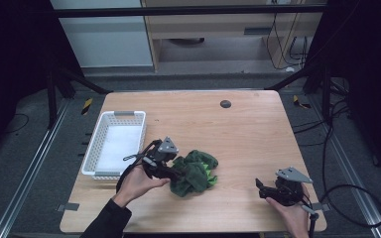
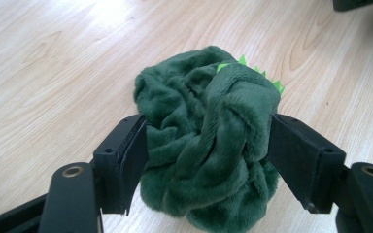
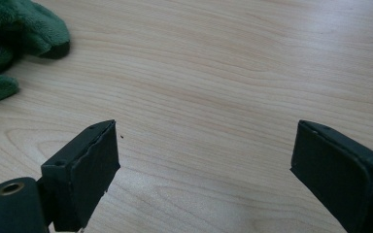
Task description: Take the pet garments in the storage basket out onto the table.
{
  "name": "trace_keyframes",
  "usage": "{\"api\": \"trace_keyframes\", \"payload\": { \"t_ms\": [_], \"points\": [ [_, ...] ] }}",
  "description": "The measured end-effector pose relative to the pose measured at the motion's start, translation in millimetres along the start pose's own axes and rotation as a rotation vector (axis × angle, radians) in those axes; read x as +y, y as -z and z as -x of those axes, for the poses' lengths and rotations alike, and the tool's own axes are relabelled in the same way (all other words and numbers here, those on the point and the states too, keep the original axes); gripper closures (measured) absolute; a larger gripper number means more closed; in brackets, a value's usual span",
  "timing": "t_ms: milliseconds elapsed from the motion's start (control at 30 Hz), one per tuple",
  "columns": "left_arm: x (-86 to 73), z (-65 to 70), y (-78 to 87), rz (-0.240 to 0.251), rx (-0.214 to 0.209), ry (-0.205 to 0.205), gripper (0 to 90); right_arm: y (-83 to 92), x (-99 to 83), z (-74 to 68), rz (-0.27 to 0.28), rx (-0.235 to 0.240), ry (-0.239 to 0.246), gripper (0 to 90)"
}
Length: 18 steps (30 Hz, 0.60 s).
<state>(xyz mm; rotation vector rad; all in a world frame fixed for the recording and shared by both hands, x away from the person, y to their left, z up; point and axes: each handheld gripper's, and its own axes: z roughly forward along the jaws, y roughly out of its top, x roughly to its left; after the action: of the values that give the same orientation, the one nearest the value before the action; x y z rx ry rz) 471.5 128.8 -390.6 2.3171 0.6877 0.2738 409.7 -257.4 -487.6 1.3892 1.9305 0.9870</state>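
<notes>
From above, a person's 2 hands work at a wooden worktop (image 1: pixel 248 134). The left gripper (image 1: pixel 174 172) lies against the near-left edge of a crumpled dark green plush cloth (image 1: pixel 197 171) with bright green spikes, which sits on the worktop near its middle, toward the front. A white mesh basket (image 1: pixel 92 148) stands just to the left of that hand. The right gripper (image 1: pixel 262 187) rests near the front right corner, well apart from the cloth.

Along the left gripper (image 2: pixel 207 145), the fingers (image 2: pixel 126 155) stand on either side of the bunched cloth (image 2: pixel 204 141), both touching the plush; they appear spread wide rather than squeezing, though the pile hides the contact. The cloth rests on the worktop (image 2: pixel 53 73).

Along the right gripper (image 3: pixel 201 160), the 2 fingers (image 3: pixel 85 170) are spread wide over bare worktop (image 3: pixel 223 73), nothing between them. A fold of the green cloth (image 3: pixel 19 29) lies at the upper left.
</notes>
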Motion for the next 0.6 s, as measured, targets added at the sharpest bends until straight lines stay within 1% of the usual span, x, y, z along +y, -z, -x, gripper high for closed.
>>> {"api": "trace_keyframes", "payload": {
  "t_ms": [100, 233, 300, 433, 600],
  "points": [
    [-6.7, -2.3, 6.1, 0.033, 0.015, 0.028, 29.5, 0.0, 0.0, 0.0, 0.0, 0.0, 0.001, 10.0],
    [-17.7, -4.3, 14.3, 0.092, 0.033, 0.068, 29.9, 0.3, -0.1, 0.0, 0.0, -0.001, -0.001, 10.0],
    [-23.9, -5.2, 18.6, 0.12, 0.05, 0.087, 30.0, 0.1, -0.2, 0.0, 0.0, -0.003, -0.001, 10.0],
    [-36.9, -8.3, 26.8, 0.177, 0.091, 0.125, 30.7, 0.2, 0.0, -0.1, 0.002, -0.002, -0.001, 10.0],
    [-54.5, -12.8, 37.4, 0.21, 0.155, 0.194, 35.2, 0.6, -0.1, 0.1, 0.005, -0.004, -0.003, 10.0]
  ]
}}
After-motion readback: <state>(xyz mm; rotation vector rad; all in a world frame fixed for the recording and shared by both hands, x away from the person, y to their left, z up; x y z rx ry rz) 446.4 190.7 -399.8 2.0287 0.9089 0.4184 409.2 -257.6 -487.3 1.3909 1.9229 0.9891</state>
